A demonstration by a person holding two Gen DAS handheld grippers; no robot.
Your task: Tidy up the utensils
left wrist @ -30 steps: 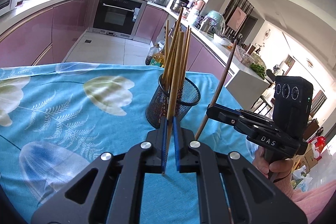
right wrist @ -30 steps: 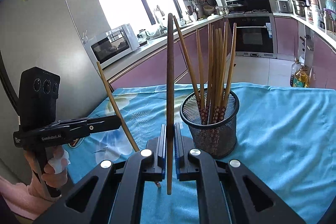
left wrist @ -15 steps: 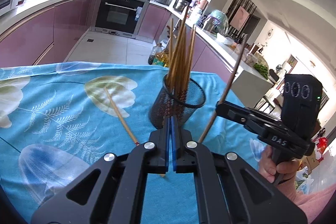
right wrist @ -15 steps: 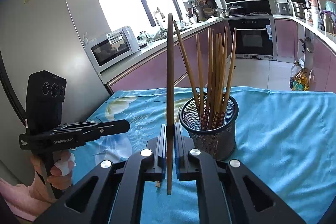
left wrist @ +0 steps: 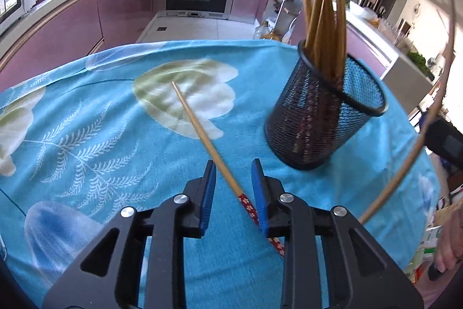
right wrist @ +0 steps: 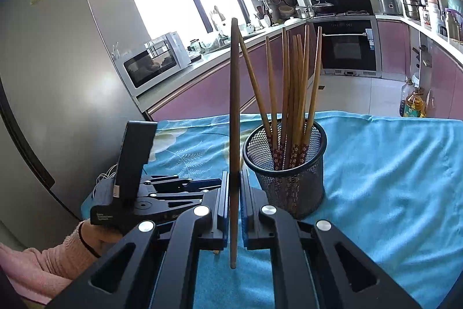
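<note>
A black mesh holder [left wrist: 324, 112] with several wooden chopsticks stands on the blue flowered cloth; it also shows in the right wrist view [right wrist: 285, 164]. A loose chopstick [left wrist: 208, 144] with a red patterned end lies flat on the cloth. My left gripper [left wrist: 233, 187] is open low over the cloth, its blue pads on either side of that chopstick's red end. My right gripper [right wrist: 233, 187] is shut on a dark wooden chopstick [right wrist: 234, 112] held upright, just left of the holder. That chopstick shows at the right edge of the left wrist view [left wrist: 428, 120].
The blue cloth [left wrist: 86, 120] covers the table, whose far edge drops to the kitchen floor. The left gripper's body [right wrist: 144, 187] and the pink-sleeved hand sit left of the right gripper. Purple cabinets, an oven and a microwave stand behind.
My left gripper let go of its chopstick, which now lies on the cloth. It closed empty, then dropped low and opened around the chopstick's red end. My right gripper kept its chopstick upright.
</note>
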